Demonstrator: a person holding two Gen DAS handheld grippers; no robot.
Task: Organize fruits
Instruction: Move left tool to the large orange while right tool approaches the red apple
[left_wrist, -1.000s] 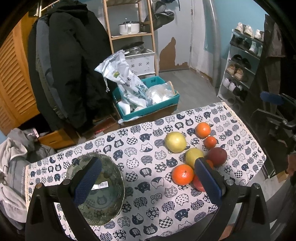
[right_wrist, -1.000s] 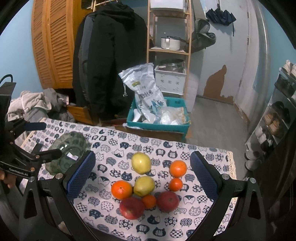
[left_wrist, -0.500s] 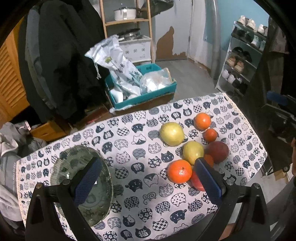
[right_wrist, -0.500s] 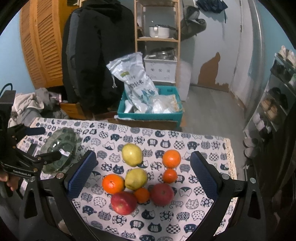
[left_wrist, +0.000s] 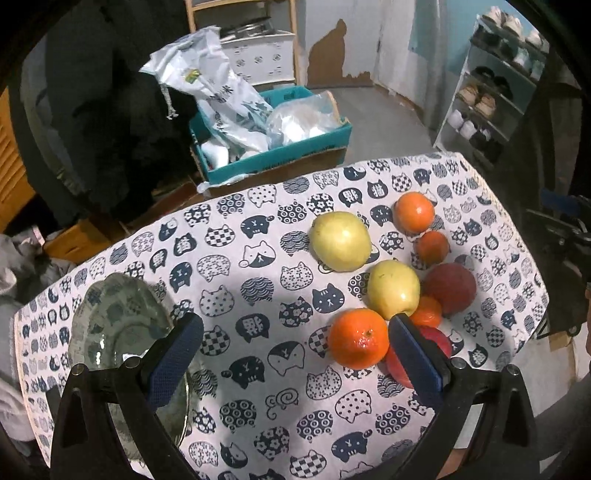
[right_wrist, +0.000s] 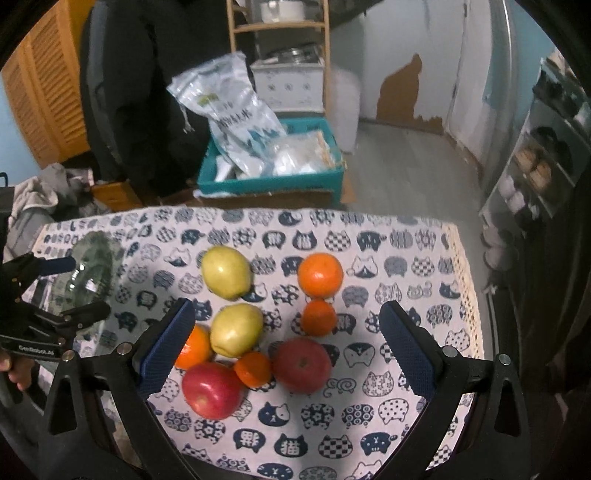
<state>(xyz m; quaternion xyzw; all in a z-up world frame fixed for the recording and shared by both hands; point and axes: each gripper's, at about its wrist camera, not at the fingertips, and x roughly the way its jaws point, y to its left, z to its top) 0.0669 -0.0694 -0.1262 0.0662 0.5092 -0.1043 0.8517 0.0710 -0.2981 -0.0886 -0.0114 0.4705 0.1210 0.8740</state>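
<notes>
Table under a cat-print cloth (left_wrist: 258, 280); entries run left to right.

Far left: glass bowl (left_wrist: 110, 325), also in the right wrist view (right_wrist: 92, 273). Nothing lies in it; a small label shows through the glass. The left gripper (left_wrist: 295, 343) hovers above the cloth with jaws spread wide and nothing between them. Its left pad overlaps the bowl's rim in the picture; its right pad sits in front of the fruit cluster. From the right wrist view the left gripper (right_wrist: 74, 288) appears at the left edge beside the bowl.

Centre to right: the fruit, all loose on the cloth, none in the bowl. Far pear (right_wrist: 226, 272) stands alone, apart from the rest. Near pear (right_wrist: 236, 329) touches the large orange (right_wrist: 194, 349) to its left. Below them lie the left red apple (right_wrist: 212, 390), a small tangerine (right_wrist: 253, 369) and the right red apple (right_wrist: 302, 364), close-packed. Further right, the far orange (right_wrist: 320, 275) with a smaller orange (right_wrist: 319, 317) just beneath it.

Right gripper (right_wrist: 286, 345) is wide open over the cluster, holding nothing; most of the fruit falls between its pads in the picture.

Behind the table: teal crate (right_wrist: 273, 181) on the floor, holding a printed white sack (right_wrist: 229, 122) and clear plastic bags (right_wrist: 299, 155).
</notes>
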